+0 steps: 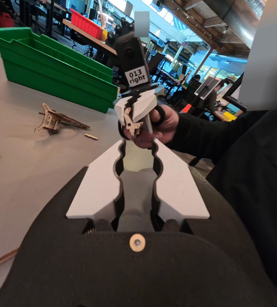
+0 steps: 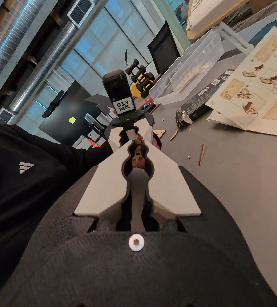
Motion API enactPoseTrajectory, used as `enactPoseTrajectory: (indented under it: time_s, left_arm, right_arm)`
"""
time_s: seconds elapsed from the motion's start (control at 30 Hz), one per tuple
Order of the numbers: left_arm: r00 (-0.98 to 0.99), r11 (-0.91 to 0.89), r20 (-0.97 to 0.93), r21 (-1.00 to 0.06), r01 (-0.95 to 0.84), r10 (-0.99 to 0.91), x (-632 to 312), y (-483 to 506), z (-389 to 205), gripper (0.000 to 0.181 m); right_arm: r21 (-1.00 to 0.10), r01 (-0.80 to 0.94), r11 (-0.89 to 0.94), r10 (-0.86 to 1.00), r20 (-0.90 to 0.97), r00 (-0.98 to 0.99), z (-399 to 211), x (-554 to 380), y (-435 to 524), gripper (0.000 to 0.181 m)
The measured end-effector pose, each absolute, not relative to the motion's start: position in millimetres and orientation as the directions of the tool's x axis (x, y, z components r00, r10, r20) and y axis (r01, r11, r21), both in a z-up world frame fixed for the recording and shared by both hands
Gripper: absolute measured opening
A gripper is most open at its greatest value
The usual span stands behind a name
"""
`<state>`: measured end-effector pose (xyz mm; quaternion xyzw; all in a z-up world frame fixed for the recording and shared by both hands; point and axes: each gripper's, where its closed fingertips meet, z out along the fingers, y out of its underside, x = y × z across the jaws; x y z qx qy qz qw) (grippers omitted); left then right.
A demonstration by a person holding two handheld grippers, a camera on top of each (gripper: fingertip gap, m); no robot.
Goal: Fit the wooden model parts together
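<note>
On the grey table (image 1: 26, 157), left tongs (image 1: 138, 146) released; right tongs (image 2: 137, 146) clench a wooden part (image 2: 137, 153) beside a green bin (image 1: 54, 69).

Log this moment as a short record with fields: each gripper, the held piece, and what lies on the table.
left gripper: open, fingers empty, pointed at the other gripper
right gripper: shut on small wooden part, raised off the table
partial wooden model: lying on its side on grey table
loose wooden strip: beside the model
green bin: behind the model
instruction sheet: open on the table
</note>
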<state>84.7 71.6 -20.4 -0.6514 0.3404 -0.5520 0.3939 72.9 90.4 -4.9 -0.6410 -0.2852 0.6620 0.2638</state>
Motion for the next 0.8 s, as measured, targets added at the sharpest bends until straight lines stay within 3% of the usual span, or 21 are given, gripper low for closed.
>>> enactPoseTrajectory:
  time_s: [0.07,0.17,0.3,0.5,0.8]
  left_arm:
    - [0.228,-0.429,0.409,-0.902,-0.046,-0.884,72.9,74.5,-24.7,0.036]
    - [0.37,-0.376,0.318,-0.922,-0.095,-0.873,48.0,81.8,-27.7,0.063]
    - [0.574,-0.354,0.188,-0.915,-0.193,-0.797,3.5,86.2,-40.6,0.079]
    - [0.682,-0.409,-0.027,-0.783,-0.469,-0.731,-55.6,63.7,-89.4,0.08]
    - [0.742,-0.494,-0.2,-0.632,-0.597,-0.64,-114.4,26.9,-121.0,0.076]
  right_arm:
    - [-0.73,0.005,-0.684,0.729,-0.683,-0.041,-6.2,79.7,91.7,0.005]
    - [-0.761,0.046,-0.647,0.762,-0.648,0.002,-20.8,88.6,92.6,0.005]
    - [-0.795,0.044,-0.604,0.796,-0.604,0.016,-35.1,97.0,94.3,0.005]
    - [-0.81,0.047,-0.585,0.811,-0.585,0.026,-58.1,100.3,96.7,0.005]
    - [-0.804,0.087,-0.588,0.809,-0.585,0.06,-73.0,105.6,101.0,0.005]
